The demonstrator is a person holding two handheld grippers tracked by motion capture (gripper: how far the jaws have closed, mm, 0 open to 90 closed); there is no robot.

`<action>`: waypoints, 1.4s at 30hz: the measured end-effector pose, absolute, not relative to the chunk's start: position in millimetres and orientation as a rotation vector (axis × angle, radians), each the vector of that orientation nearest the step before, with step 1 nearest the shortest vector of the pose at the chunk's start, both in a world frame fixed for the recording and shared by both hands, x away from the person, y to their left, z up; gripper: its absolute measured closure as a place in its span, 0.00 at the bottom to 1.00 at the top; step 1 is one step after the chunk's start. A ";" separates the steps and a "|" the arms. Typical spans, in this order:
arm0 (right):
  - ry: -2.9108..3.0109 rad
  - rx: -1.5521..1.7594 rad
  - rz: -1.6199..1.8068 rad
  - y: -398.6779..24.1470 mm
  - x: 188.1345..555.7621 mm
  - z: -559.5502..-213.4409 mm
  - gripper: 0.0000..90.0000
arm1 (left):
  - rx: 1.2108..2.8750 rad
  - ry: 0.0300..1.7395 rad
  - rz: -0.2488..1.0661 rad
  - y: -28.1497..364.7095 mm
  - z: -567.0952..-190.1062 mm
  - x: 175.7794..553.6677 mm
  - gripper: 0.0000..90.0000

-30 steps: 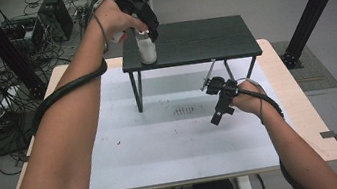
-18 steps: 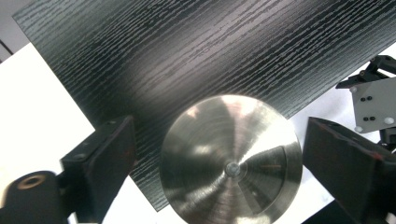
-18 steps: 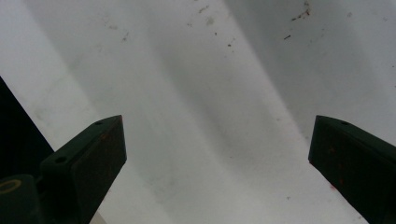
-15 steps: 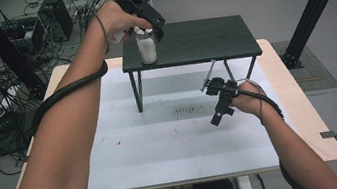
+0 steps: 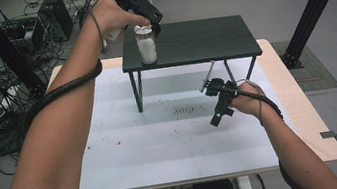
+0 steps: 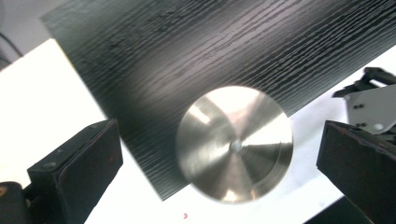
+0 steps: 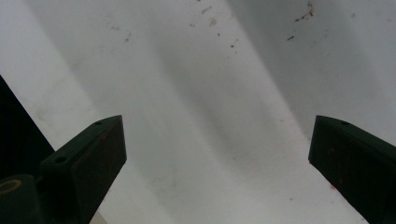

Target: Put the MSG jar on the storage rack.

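A glass jar [image 5: 146, 45] of white powder with a shiny metal lid [image 6: 234, 143] stands upright at the front left corner of a small black raised shelf [image 5: 198, 39]. My left gripper [image 5: 147, 25] hovers just above it, open, pointing down. In the left gripper view its two jaws stand wide apart on either side of the lid, not touching it. My right gripper [image 5: 214, 104] is low over the white tabletop [image 5: 164, 145] in front of the shelf's right legs. It is open, with nothing but bare white surface [image 7: 210, 93] between its jaws.
The shelf stands on thin black legs [image 5: 137, 91] with open space beneath. The wooden table edge [image 5: 304, 104] runs along the right. Cables and equipment boxes [image 5: 51, 16] crowd the floor at left, and black frame posts [image 5: 317, 1] rise at both back corners.
My left gripper has lifted slightly off the jar, so the lid now shows below its jaws. The jar stays put. The right gripper has not moved.
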State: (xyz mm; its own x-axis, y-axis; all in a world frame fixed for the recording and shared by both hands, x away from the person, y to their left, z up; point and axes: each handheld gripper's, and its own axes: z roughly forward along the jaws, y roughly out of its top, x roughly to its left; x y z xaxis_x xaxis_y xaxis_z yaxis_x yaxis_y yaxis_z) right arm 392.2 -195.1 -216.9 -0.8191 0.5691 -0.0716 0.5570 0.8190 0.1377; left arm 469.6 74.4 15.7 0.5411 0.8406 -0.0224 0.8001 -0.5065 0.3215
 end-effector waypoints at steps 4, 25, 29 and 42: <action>2.900 0.905 0.179 -195.6 393.1 -215.7 0.05 | 2.488 1.350 0.204 79.8 20.6 461.6 0.01; 2.869 0.872 0.168 -187.7 386.5 -212.2 0.05 | 2.660 0.989 0.240 98.6 -7.6 329.2 0.00; 2.885 0.861 0.167 -185.5 388.4 -212.3 0.05 | 2.704 0.937 0.247 92.2 -31.4 310.1 0.00; 2.872 0.864 0.156 -181.9 380.1 -207.4 0.05 | 2.822 0.950 0.168 77.0 -118.2 311.6 0.00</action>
State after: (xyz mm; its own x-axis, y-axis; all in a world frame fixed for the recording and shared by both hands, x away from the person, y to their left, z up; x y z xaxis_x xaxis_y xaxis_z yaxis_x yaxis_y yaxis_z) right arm 380.1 -181.9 -207.4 -0.8257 0.5548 -0.1021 0.5404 0.8299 0.1387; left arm 311.6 77.0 -118.2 0.7920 0.6080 0.0554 0.5903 -0.7857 0.1851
